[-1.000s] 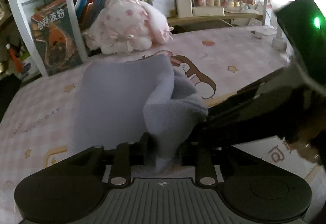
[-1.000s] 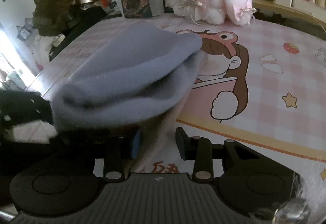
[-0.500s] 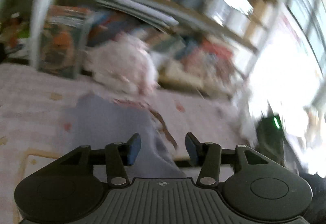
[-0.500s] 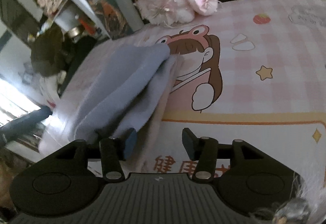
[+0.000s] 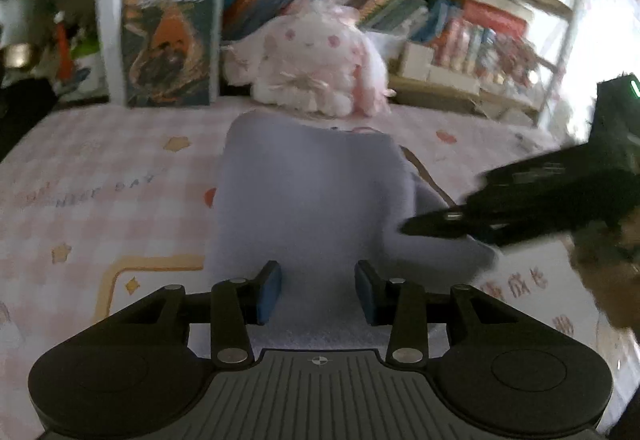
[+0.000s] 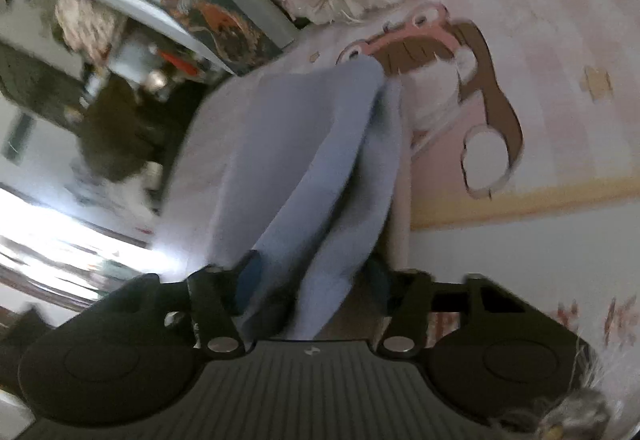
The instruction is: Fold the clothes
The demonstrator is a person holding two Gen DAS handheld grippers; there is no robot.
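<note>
A lavender-grey fleece garment lies folded on the pink checked sheet. My left gripper is open, its blue pads apart just above the garment's near edge, holding nothing. In the left wrist view the right gripper reaches in from the right and touches the garment's right edge. In the right wrist view the right gripper has its jaws open with folds of the garment lying between them, tilted; the pads do not press the cloth.
A pink plush toy sits behind the garment by a bookshelf with a standing book. The sheet carries a cartoon print. The bed's left edge and dark clutter show in the right wrist view.
Both grippers opened and let go of the garment. The left gripper pulled back and swung; the garment now lies flatter. The right gripper tilted, staying at the garment's edge.
</note>
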